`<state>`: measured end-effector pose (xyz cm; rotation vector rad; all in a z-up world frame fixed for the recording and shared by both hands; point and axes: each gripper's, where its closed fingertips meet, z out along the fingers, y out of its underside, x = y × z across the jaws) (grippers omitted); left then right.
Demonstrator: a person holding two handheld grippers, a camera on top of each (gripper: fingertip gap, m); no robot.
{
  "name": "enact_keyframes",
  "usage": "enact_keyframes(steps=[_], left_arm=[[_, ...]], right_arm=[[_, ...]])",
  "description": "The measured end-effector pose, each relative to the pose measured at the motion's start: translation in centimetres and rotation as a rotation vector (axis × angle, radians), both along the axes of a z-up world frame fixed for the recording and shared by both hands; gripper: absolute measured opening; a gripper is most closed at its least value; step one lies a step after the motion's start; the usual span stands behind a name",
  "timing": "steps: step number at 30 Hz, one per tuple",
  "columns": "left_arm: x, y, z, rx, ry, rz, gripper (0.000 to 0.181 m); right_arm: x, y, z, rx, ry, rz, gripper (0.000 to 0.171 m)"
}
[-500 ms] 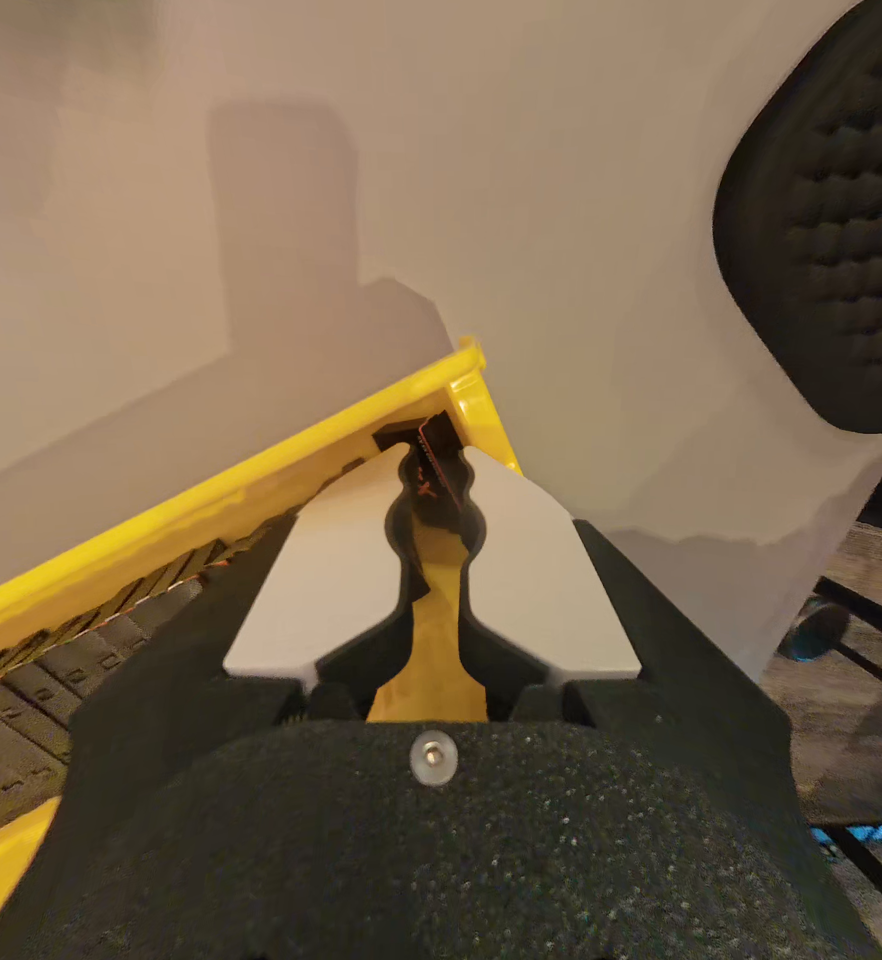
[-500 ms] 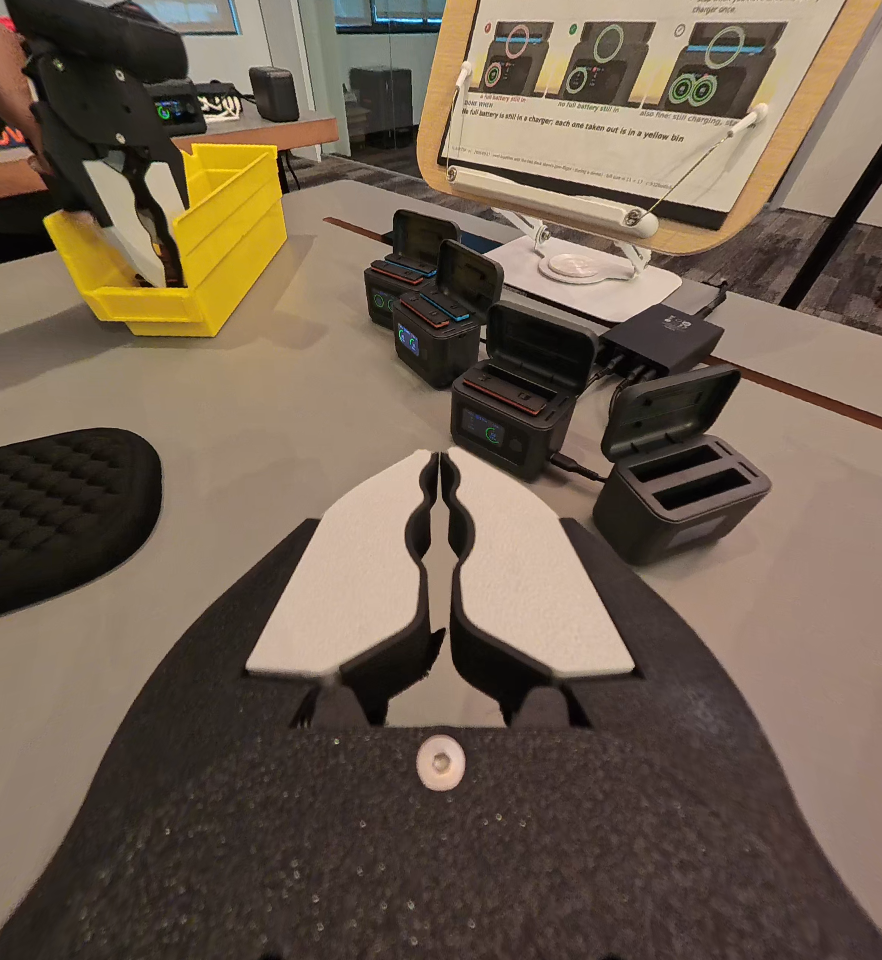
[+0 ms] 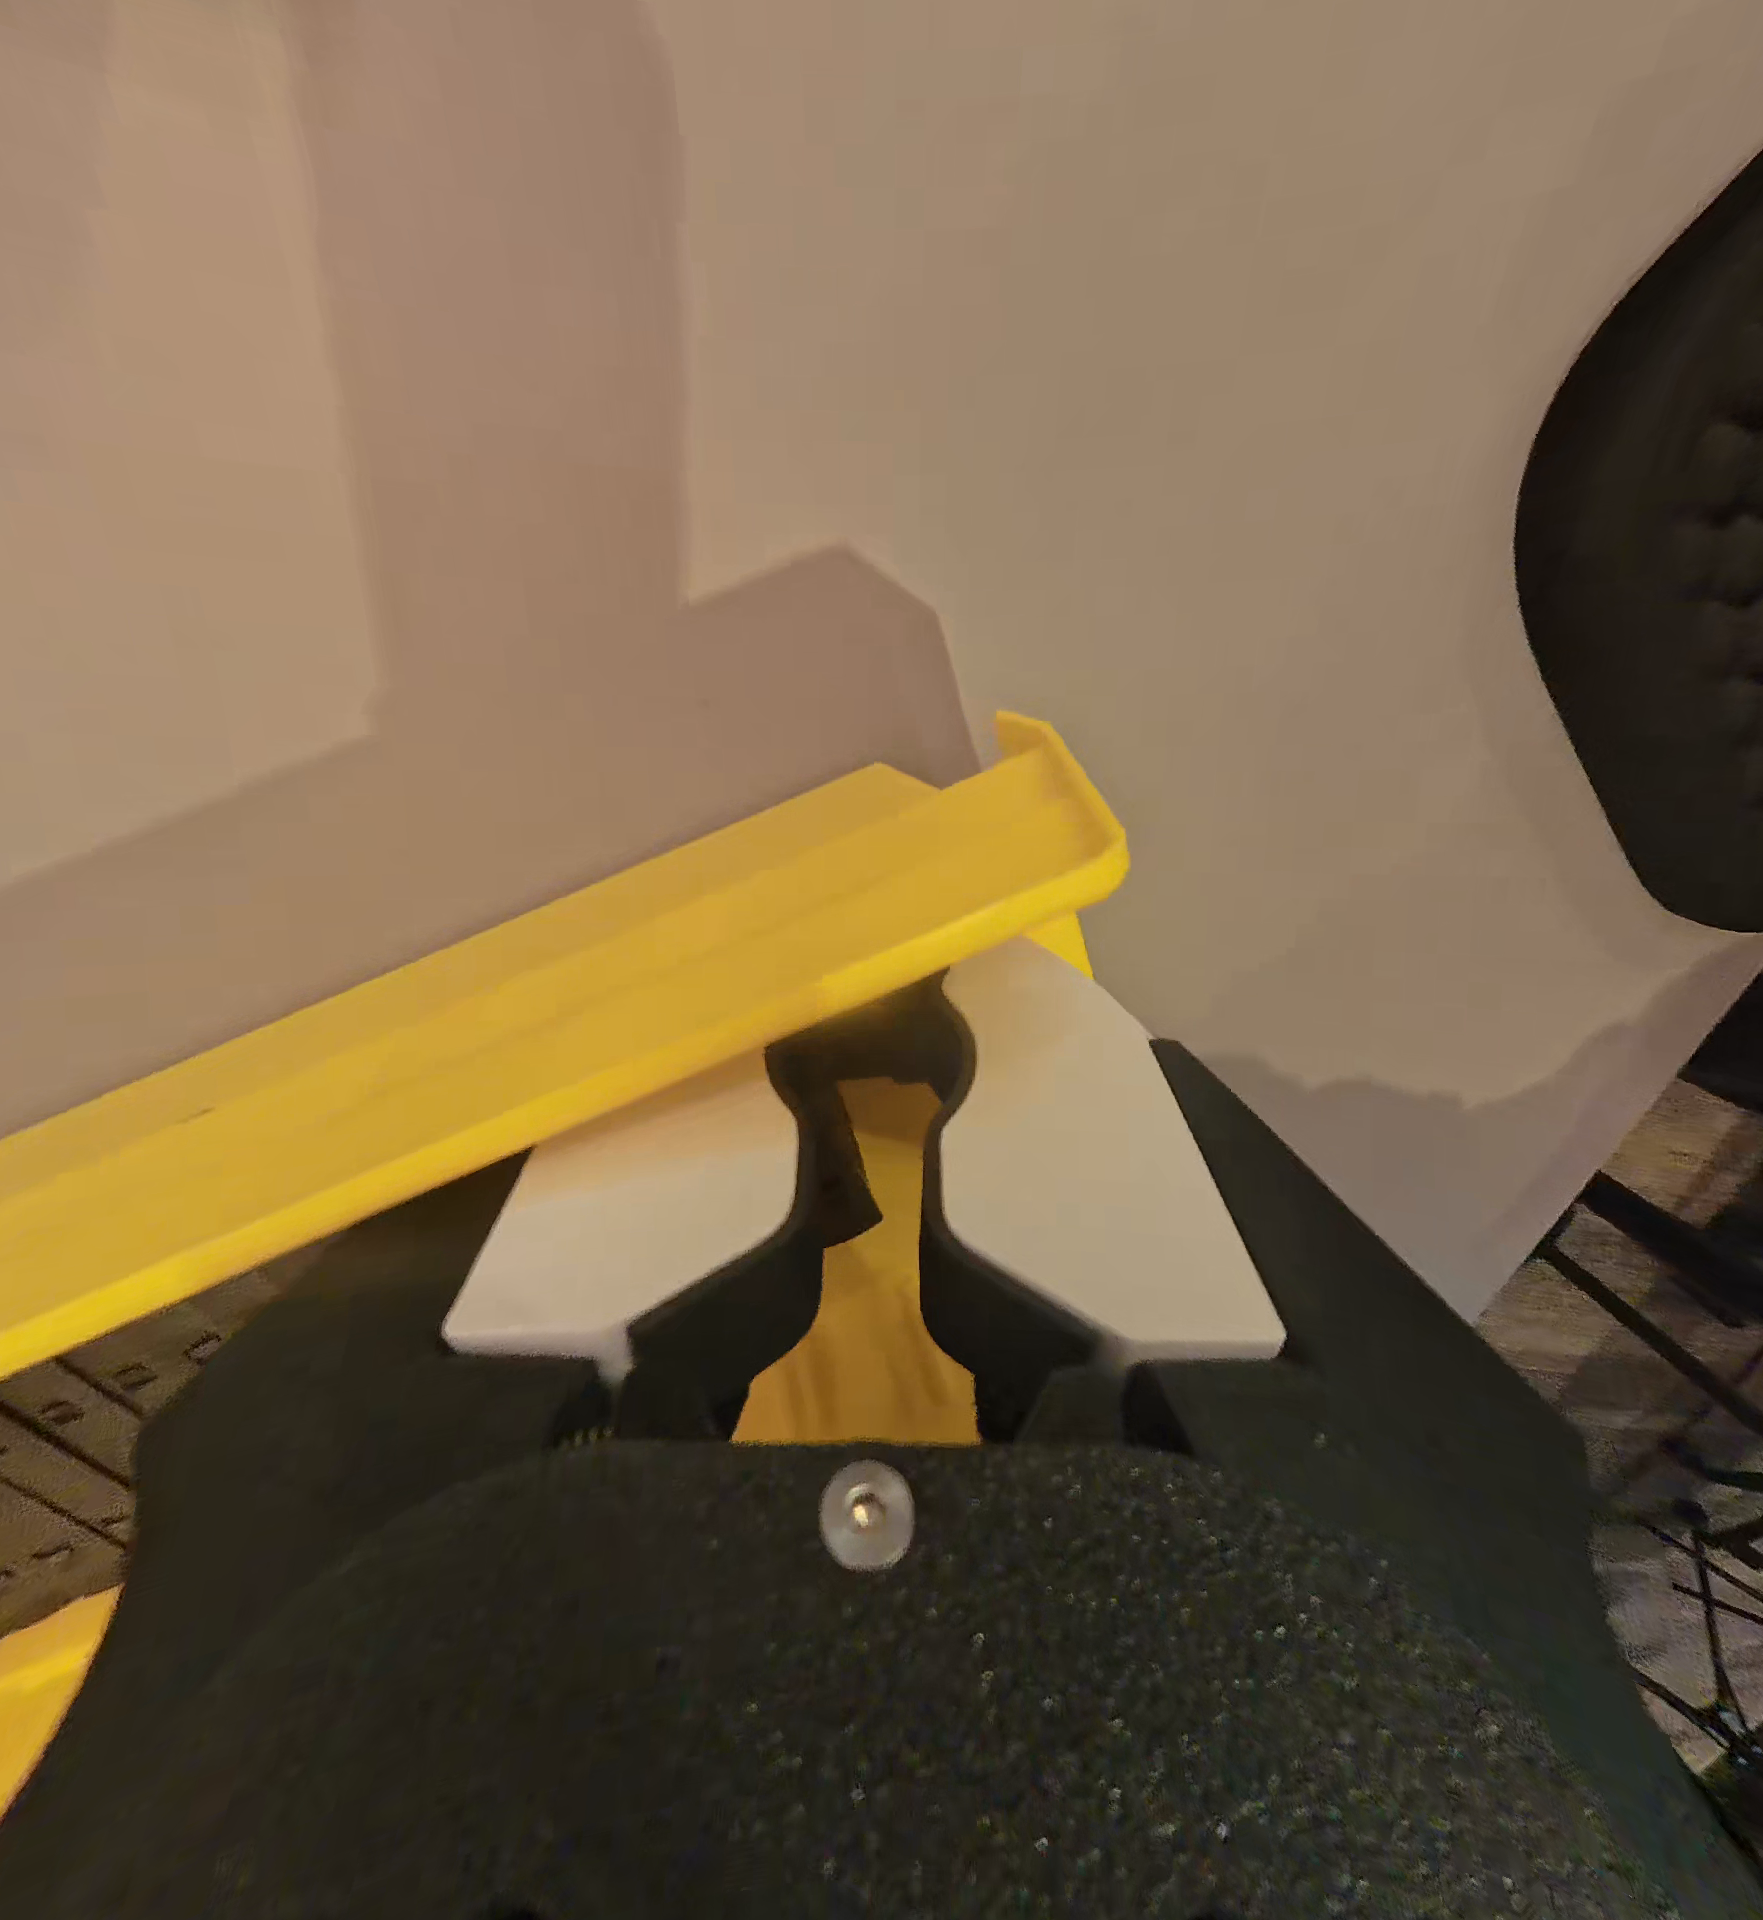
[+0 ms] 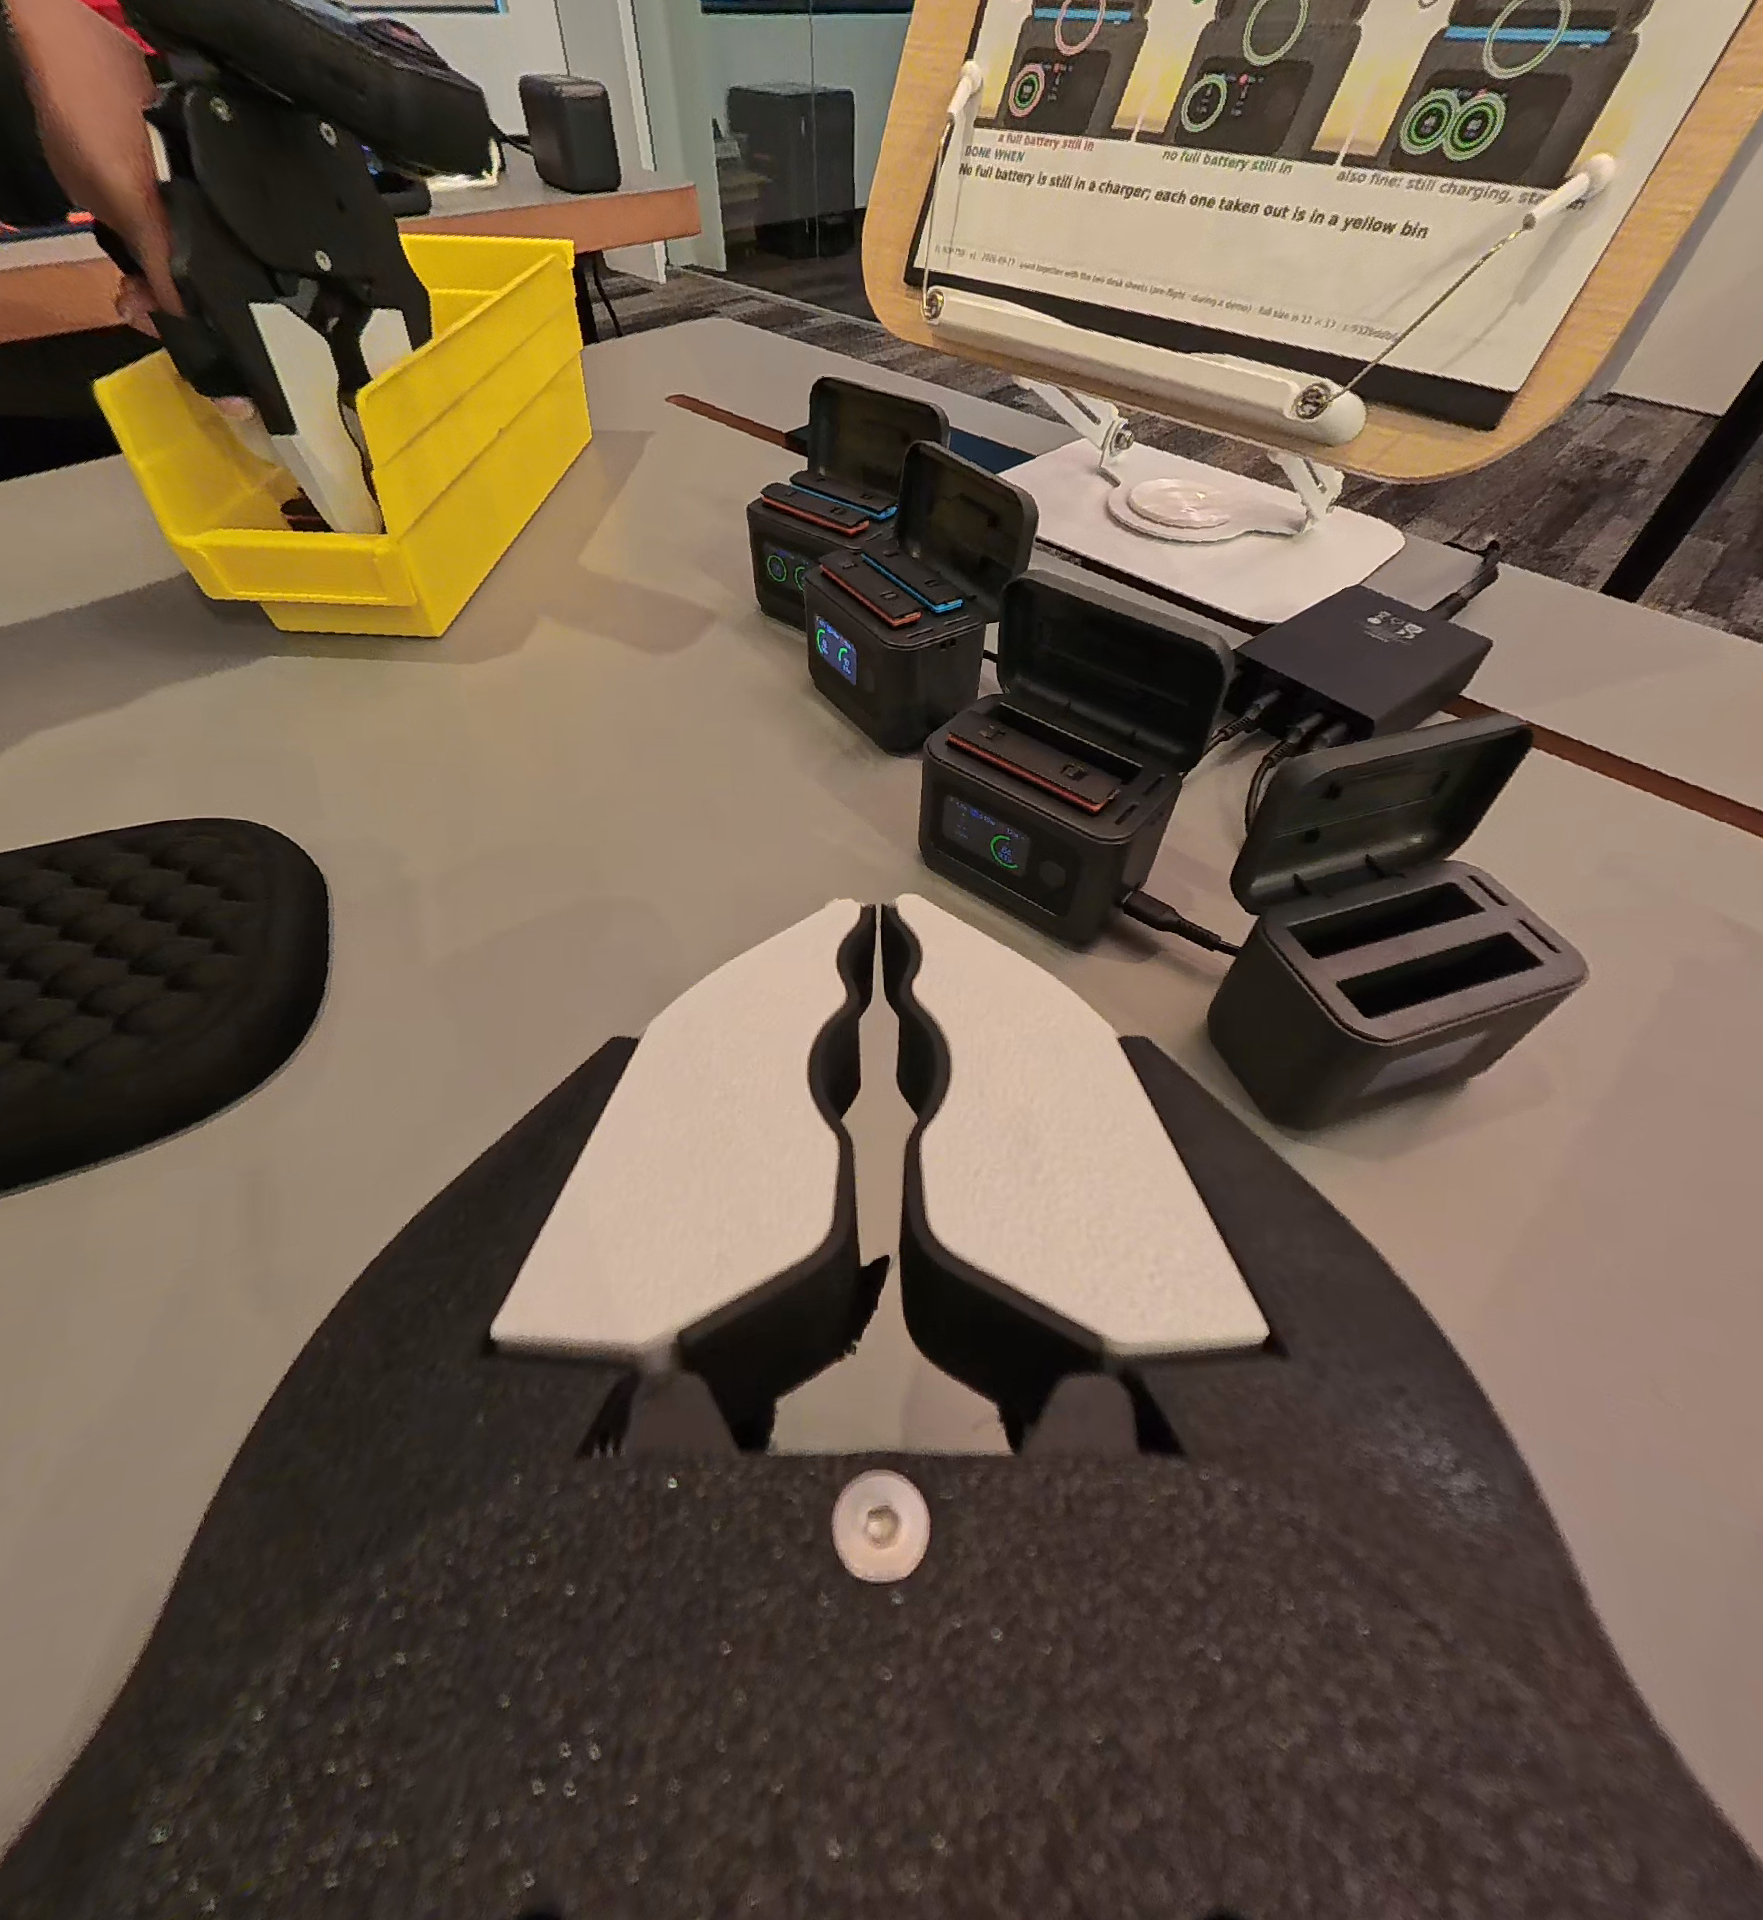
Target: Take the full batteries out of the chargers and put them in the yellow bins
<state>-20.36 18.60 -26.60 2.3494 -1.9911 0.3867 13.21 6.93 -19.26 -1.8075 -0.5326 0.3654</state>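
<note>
Left wrist view: left gripper (image 3: pixel 861 1049) reaches down inside a yellow bin (image 3: pixel 503 1029); the bin's rim crosses in front of the fingertips and hides them. Fingers (image 3: pixel 1074 1174) sit apart w/ a gap between, yellow bin floor showing through. Something dark sits at the tips, can't tell if it's a battery or whether the jaws grip it, so grasp state unclear. More batteries (image 3: pixel 35 1444) lie in the bin at lower left, dark & ribbed. Grey table (image 3: pixel 1168 416) beyond, black textured pad (image 3: pixel 1729 582) at right.

Right wrist view: right gripper (image 4: pixel 878 914) hovers over the table (image 4: pixel 544 790), jaws closed, tips touching, nothing between them. Four chargers in a row, lids up: nearest charger (image 4: pixel 1396 977) has both slots bare; next charger (image 4: pixel 1048 800) holds one orange-edged battery (image 4: pixel 1028 771); the two far chargers (image 4: pixel 898 644) each hold two. Black power hub (image 4: pixel 1365 665) behind, cables running to them. Two nested yellow bins (image 4: pixel 441 468) at far left, left gripper (image 4: pixel 331 488) dipped into them, held by a person's hand (image 4: pixel 134 223). Instruction board on stand (image 4: pixel 1272 208) at back.
</note>
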Motion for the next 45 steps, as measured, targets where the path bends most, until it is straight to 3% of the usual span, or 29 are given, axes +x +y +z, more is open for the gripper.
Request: enact_keyframes(steps=[7, 10, 13, 24, 30, 35, 41, 45], left_arm=[[0.0, 0.3, 0.1, 0.096, 0.002, 0.001, 0.018], [0.1, -0.1, 0.2, 0.113, 0.019, -0.026, 0.005], [-0.1, -0.1, 0.4, 0.158, 0.053, -0.045, 0.004], [-3.0, 2.1, 1.4, 0.324, 0.152, -0.026, 0.000], [-1.0, 1.1, 2.1, 0.296, 0.001, 0.000, 0.001], [0.8, 0.6, 2.2, 0.203, -0.103, 0.097, 0.017], [1.3, 0.3, 1.5, 0.085, -0.092, 0.252, 0.010], [0.2, 0.8, 1.0, 0.098, -0.030, 0.285, 0.031]], right_arm=[[-0.2, -0.1, -0.1, -0.002, -0.006, 0.009, 0.001], [-0.2, -0.1, -0.1, -0.001, -0.009, 0.009, 0.001], [-0.2, -0.1, 0.0, 0.001, -0.009, 0.009, 0.001], [-0.2, -0.2, 0.0, 0.004, -0.009, 0.011, 0.001], [-0.4, -0.2, 0.0, 0.003, -0.011, 0.016, 0.001], [-0.4, -0.2, -0.1, 0.001, -0.013, 0.018, 0.001], [-0.4, -0.2, -0.1, -0.001, -0.014, 0.021, 0.001], [-0.5, -0.3, -0.1, -0.003, -0.015, 0.025, 0.001]])
